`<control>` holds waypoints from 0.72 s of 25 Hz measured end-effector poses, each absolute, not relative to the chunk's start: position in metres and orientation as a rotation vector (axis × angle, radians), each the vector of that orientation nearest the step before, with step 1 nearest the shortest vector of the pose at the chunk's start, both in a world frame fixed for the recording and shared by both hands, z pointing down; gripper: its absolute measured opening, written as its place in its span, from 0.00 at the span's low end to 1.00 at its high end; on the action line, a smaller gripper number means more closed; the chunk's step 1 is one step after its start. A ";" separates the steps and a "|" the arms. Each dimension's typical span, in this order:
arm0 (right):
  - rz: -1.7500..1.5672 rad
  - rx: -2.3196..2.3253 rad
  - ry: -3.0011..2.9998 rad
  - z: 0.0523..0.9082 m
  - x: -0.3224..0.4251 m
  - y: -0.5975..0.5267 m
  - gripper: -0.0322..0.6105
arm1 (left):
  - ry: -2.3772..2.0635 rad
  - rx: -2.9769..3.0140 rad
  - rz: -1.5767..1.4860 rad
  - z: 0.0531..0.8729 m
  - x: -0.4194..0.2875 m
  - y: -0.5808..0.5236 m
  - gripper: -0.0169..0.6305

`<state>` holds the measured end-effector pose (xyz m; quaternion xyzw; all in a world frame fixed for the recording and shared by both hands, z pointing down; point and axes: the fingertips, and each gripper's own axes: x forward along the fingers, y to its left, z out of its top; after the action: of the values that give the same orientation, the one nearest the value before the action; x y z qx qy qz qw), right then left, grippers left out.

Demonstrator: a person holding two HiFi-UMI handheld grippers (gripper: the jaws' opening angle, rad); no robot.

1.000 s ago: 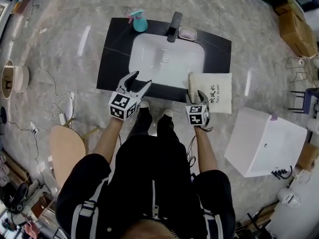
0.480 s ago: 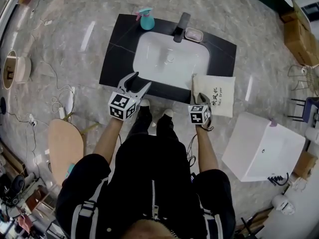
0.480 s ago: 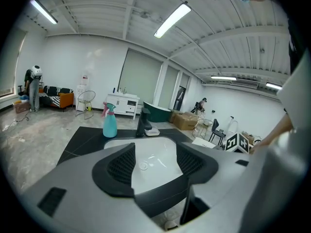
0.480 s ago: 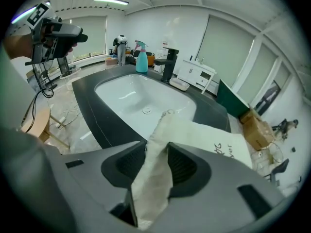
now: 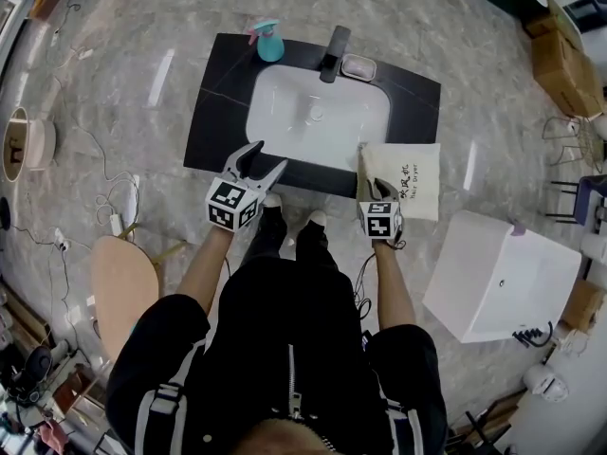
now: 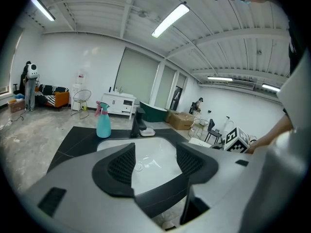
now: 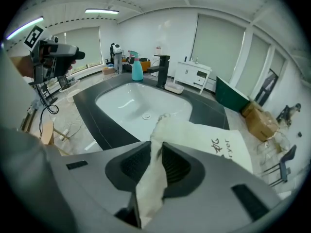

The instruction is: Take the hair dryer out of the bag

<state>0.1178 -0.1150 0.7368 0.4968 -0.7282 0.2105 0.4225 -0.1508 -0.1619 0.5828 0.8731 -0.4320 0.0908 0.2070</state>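
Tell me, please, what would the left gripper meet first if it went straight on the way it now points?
Probably the white sink basin: the left gripper, fingers open and empty, frames it and tilts slightly down. Depth is unclear, so the black counter's front edge might come first.

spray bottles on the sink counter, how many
1: a teal spray bottle stands at the back left of the counter, left of the faucet. No other shows; the bag's inside is hidden.

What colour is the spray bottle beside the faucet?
Teal, with a pink trigger. The left gripper view shows the bottle best.
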 end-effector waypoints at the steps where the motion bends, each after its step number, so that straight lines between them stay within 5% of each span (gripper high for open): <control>1: 0.529 1.253 -1.832 0.733 0.119 -0.116 0.18 | -1.196 2.436 0.254 0.583 -0.148 -0.162 0.44; 18: 0.586 1.408 -1.956 0.667 0.146 -0.130 0.16 | -1.030 2.508 0.274 0.587 -0.096 -0.174 0.44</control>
<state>0.1456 -0.1298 0.6668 0.5368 -0.7459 0.2236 0.3248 -0.0957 -0.1737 0.5866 0.9004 -0.3699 0.0984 0.2069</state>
